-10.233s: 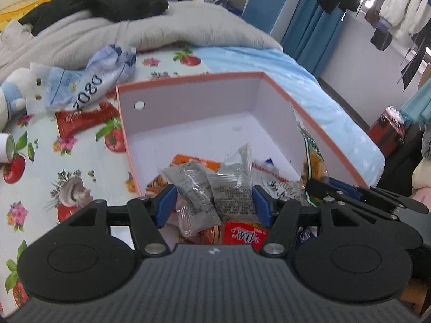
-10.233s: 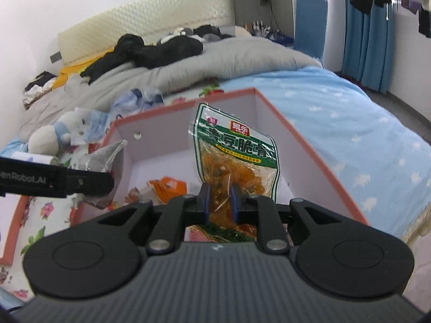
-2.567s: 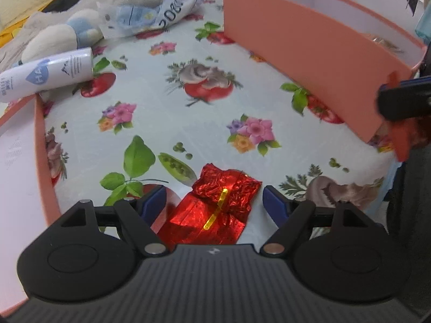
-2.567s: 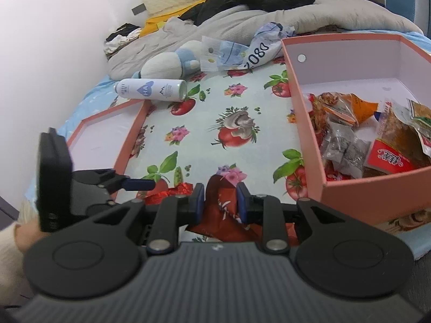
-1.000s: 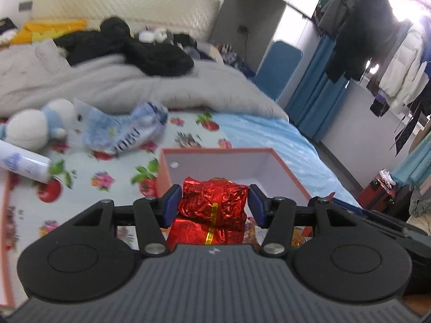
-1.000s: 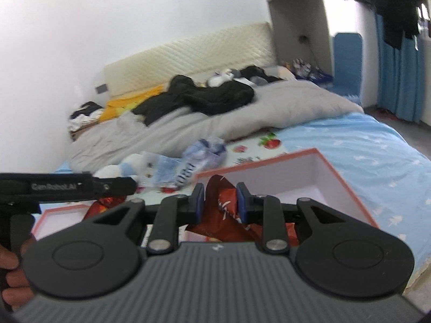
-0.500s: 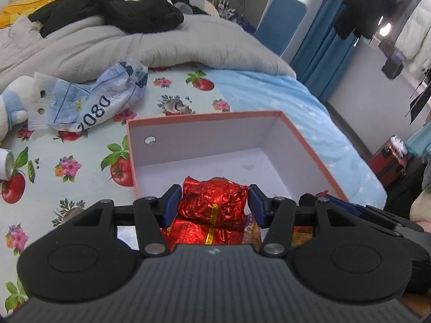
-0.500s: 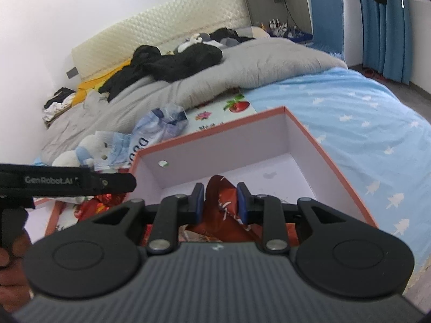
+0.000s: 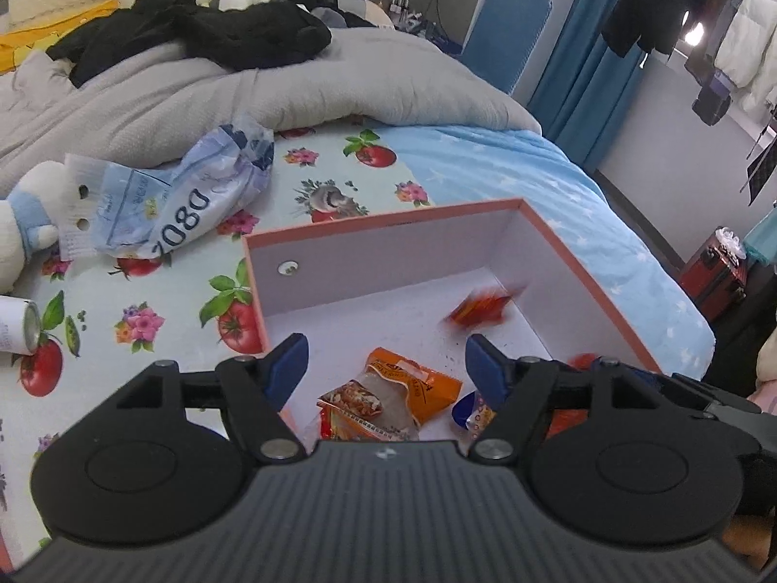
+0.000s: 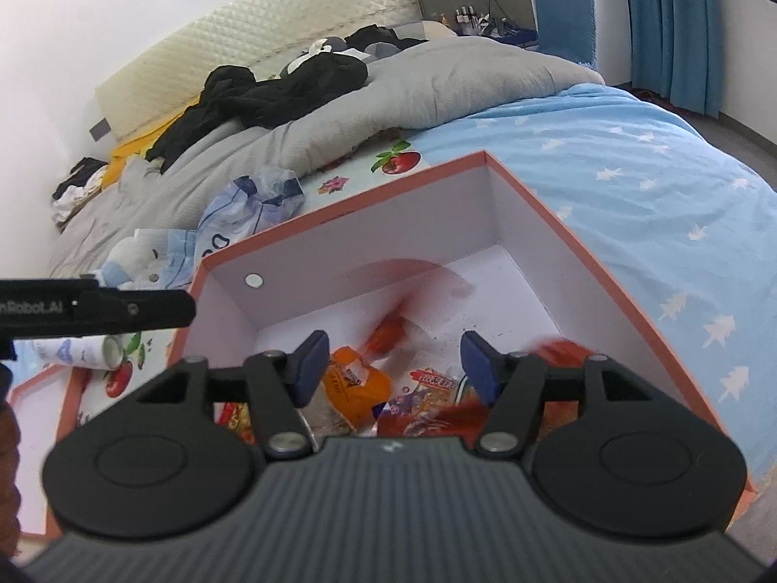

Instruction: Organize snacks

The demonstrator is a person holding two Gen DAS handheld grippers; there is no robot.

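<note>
While the left wrist view shows the left gripper [image 9: 383, 364] poised over the pink box [image 9: 590, 262], its jaws have just been opening and now stand wide with nothing between them; a red foil snack [image 9: 481, 310], a blur, is tumbling toward the far right corner of the box floor, well clear of the orange snack bag [image 9: 405, 391] lying nearer. A packet falling this fast could bounce off the white wall and skip over the rim onto the flowered sheet [image 9: 145, 320]. In the right wrist view, the right gripper [image 10: 391, 362] has likewise just been spreading, and its jaws stand released and empty above the same box, with a second red packet [image 10: 388, 333] smeared mid-fall ahead of them. Both hands crowd one opening, so I judge a clash of fingers likely if either dips further, and a knock could shove the light cardboard box toward the edge of the bed.
</note>
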